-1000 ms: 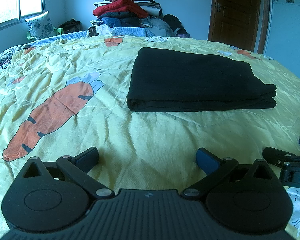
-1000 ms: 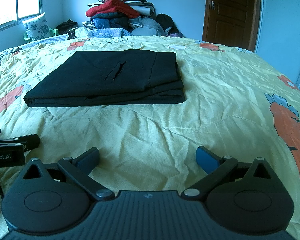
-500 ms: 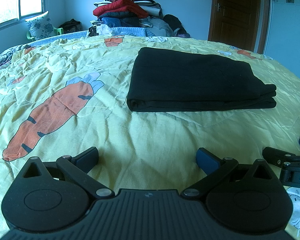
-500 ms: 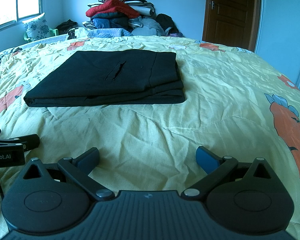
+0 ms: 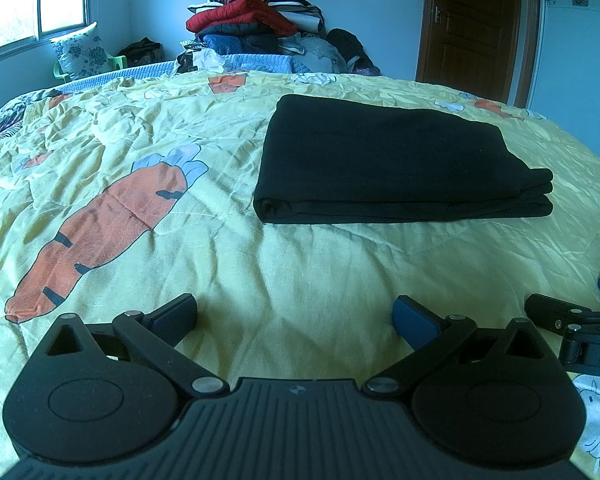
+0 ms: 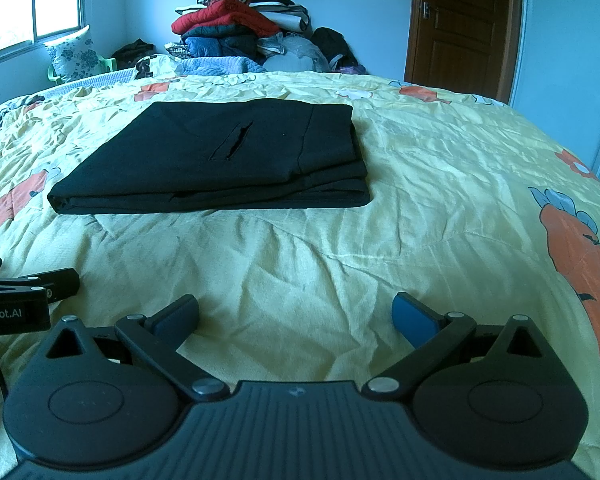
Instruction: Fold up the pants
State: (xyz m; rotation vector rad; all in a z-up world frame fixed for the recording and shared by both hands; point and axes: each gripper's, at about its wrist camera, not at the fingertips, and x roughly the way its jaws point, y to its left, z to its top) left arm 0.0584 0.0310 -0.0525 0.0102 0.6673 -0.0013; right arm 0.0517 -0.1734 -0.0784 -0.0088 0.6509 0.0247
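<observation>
Black pants lie folded into a flat rectangle on the yellow bedspread, also in the right wrist view, with a pocket slit on top. My left gripper is open and empty, low over the bed, well short of the pants. My right gripper is open and empty too, level with the left one. The right gripper shows at the right edge of the left wrist view. The left gripper shows at the left edge of the right wrist view.
The bedspread is yellow with orange carrot prints. A pile of clothes and bedding stands at the far end of the bed. A brown door is at the back right, a window at the left.
</observation>
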